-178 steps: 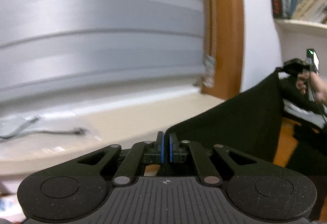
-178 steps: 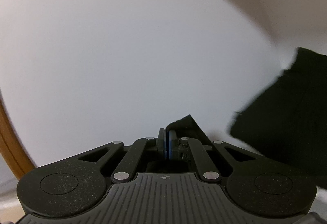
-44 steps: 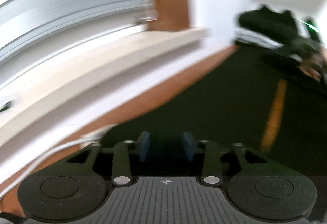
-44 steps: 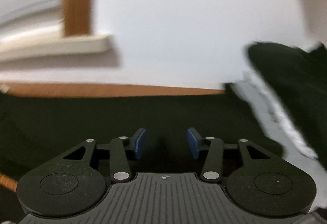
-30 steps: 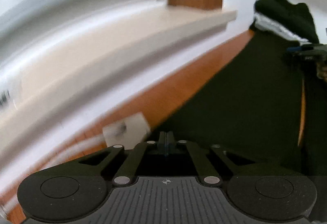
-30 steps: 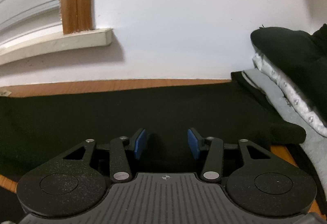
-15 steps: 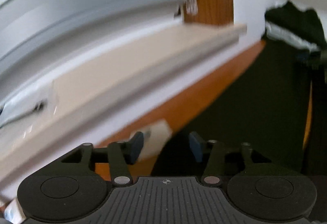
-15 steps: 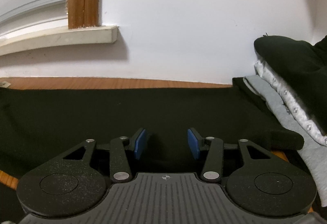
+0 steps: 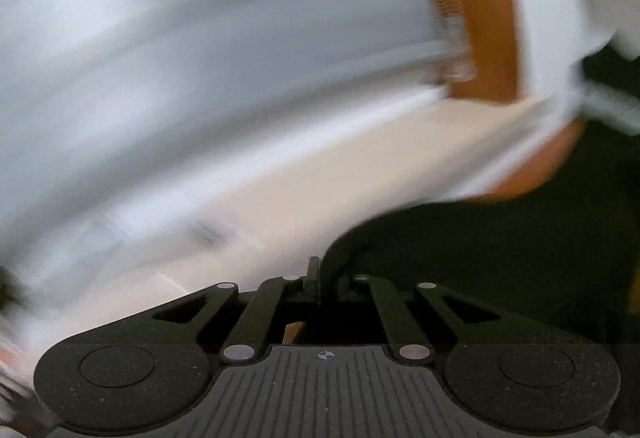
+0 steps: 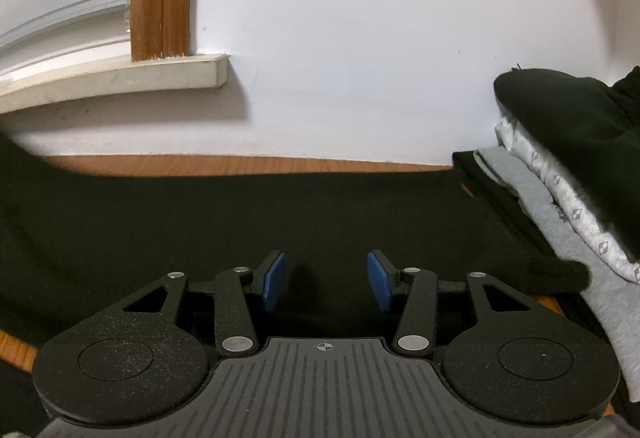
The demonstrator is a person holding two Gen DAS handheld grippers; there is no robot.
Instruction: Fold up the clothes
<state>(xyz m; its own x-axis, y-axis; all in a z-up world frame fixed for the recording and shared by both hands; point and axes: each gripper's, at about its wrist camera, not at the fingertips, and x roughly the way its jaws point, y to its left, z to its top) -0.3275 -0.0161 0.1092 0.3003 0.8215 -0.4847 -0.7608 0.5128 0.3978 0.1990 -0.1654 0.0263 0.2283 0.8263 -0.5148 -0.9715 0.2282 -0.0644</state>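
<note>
1. White wall (image 10: 380,38) and a cream window sill (image 10: 120,78) border the wooden table (image 10: 240,162) at the far side; a stack of folded clothes (image 10: 560,198) crowds the right edge.
2. Left gripper (image 9: 320,278), its jaws having just closed, pinches a raised edge of the black garment (image 10: 280,218); the view is blurred.
3. Right gripper (image 10: 327,280) hovers with jaws partly apart, holding nothing.
4. Black cloth lies spread flat beneath and beyond its blue pads (image 10: 274,280).

The left tongs (image 9: 320,278) are showing speckled black plastic, ribbed in the middle. The right tongs (image 10: 326,280) are wearing blue pads (image 10: 274,280) and silver screws (image 10: 236,344).
</note>
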